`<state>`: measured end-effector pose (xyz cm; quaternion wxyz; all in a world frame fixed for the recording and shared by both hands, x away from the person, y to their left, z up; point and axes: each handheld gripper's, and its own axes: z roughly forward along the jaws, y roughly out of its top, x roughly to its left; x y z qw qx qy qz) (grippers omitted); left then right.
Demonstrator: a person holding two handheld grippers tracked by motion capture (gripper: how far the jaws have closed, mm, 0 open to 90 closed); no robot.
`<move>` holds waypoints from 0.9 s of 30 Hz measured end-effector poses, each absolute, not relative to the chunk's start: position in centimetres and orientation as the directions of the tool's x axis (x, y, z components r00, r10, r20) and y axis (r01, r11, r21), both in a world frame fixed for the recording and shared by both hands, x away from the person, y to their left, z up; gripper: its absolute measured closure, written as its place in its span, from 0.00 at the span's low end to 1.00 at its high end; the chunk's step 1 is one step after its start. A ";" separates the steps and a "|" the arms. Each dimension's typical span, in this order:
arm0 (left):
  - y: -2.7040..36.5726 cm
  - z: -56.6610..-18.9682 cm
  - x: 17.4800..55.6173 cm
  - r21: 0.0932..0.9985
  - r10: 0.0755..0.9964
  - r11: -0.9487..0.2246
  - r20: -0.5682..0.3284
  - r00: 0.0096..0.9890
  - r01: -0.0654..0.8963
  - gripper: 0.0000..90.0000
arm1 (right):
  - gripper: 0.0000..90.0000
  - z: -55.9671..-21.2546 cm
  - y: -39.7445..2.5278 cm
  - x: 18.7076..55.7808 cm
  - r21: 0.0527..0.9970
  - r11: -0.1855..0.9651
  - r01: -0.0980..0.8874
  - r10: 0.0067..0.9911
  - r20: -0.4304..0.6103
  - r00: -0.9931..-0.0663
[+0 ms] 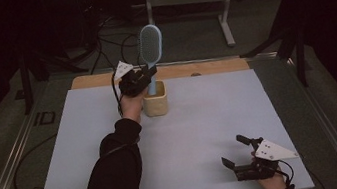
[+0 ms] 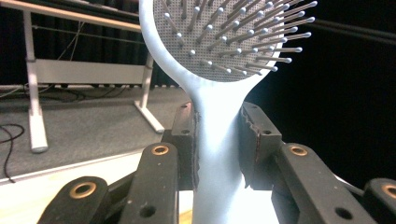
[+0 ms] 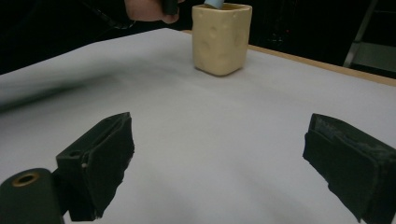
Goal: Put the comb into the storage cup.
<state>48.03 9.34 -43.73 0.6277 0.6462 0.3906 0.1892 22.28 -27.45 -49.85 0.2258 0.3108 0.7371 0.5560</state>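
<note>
a white sheet (image 1: 202, 130) covers the table (image 1: 103, 79), whose wooden edge shows at the far side. near the far middle stands a cream cup (image 1: 156, 104), and a pale blue hairbrush (image 1: 150, 46) rises upright from it, bristle head on top. the left gripper (image 1: 146, 75) is clamped on the brush's handle just above the cup. the right gripper (image 1: 240, 154) rests near the front right corner, jaws wide apart, holding nothing.

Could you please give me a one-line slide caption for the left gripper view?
Left gripper clamps the neck of a pale blue hairbrush, bristles facing the camera.
</note>
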 end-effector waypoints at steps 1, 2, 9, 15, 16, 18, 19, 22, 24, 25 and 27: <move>9.1 -44.1 48.0 0.963 0.758 0.067 -0.218 0.614 0.259 0.78 | 0.09 -49.9 -27.4 22.3 0.960 0.190 0.207 0.709 0.012 -0.706; 8.9 -44.3 47.9 0.968 0.771 0.042 -0.190 0.608 0.249 0.78 | 0.09 -49.9 -27.4 22.3 0.960 0.190 0.207 0.709 0.013 -0.706; 8.9 -44.7 47.7 0.965 0.798 0.026 -0.177 0.576 0.260 0.78 | 0.09 -49.9 -27.4 22.3 0.960 0.188 0.206 0.708 0.013 -0.706; 8.6 -44.9 47.4 0.964 0.789 0.009 -0.169 0.591 0.264 0.78 | 0.09 -49.9 -27.4 22.3 0.959 0.191 0.209 0.707 0.013 -0.707; 8.4 -45.0 47.2 0.963 0.790 0.004 -0.167 0.589 0.268 0.78 | 0.09 -49.9 -27.4 22.3 0.959 0.193 0.206 0.706 0.010 -0.708; 8.3 -45.1 47.1 0.961 0.791 0.002 -0.170 0.588 0.275 0.78 | 0.09 -49.9 -27.4 22.3 0.959 0.193 0.206 0.706 0.011 -0.708; 8.3 -45.1 47.1 0.961 0.791 0.002 -0.170 0.588 0.275 0.78 | 0.09 -49.9 -27.4 22.3 0.959 0.192 0.208 0.706 0.012 -0.708; 8.2 -45.4 46.8 0.962 0.792 -0.022 -0.149 0.592 0.272 0.78 | 0.09 -49.9 -27.4 22.3 0.959 0.193 0.208 0.705 0.012 -0.709; 8.4 -45.5 46.7 0.961 0.789 -0.031 -0.146 0.597 0.276 0.77 | 0.09 -49.9 -27.3 22.2 0.959 0.193 0.207 0.706 0.011 -0.709; 8.4 -45.5 46.7 0.961 0.789 -0.031 -0.146 0.597 0.276 0.77 | 0.09 -49.9 -27.4 22.2 0.959 0.193 0.207 0.705 0.011 -0.709; 8.5 -45.4 46.6 0.962 0.784 -0.031 -0.145 0.604 0.272 0.74 | 0.09 -49.9 -27.4 22.3 0.959 0.194 0.206 0.705 0.010 -0.710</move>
